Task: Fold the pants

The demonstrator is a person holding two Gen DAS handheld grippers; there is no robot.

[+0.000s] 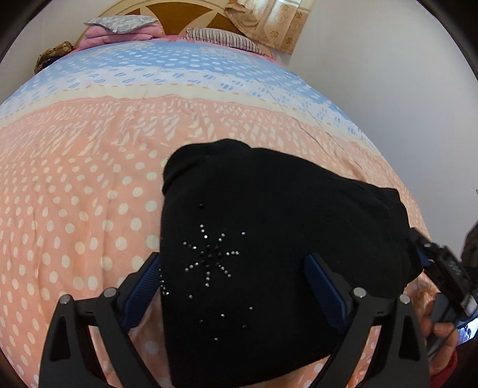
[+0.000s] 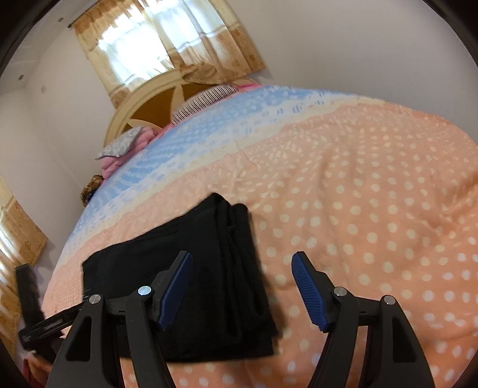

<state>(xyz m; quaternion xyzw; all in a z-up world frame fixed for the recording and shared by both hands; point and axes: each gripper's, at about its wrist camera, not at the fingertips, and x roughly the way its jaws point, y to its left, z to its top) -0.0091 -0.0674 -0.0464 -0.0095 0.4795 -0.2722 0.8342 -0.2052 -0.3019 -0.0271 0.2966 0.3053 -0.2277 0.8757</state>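
Note:
Black pants (image 1: 283, 232) lie folded into a compact bundle on the pink polka-dot bedspread (image 1: 74, 194), with a rhinestone star pattern on top. My left gripper (image 1: 233, 265) is open, its blue pads on either side of the near part of the bundle, just above it. In the right wrist view the same folded pants (image 2: 194, 268) lie to the left, stacked edges facing right. My right gripper (image 2: 242, 268) is open and empty, its left finger over the pants, its right finger over bare bedspread (image 2: 373, 223).
Pillows and pink bedding (image 1: 119, 32) lie at the far headboard (image 1: 167, 7). A curtained window (image 2: 155, 38) is behind it. The right gripper's body and the hand holding it show at the right edge (image 1: 442, 268). The bed's left edge drops off (image 2: 53, 268).

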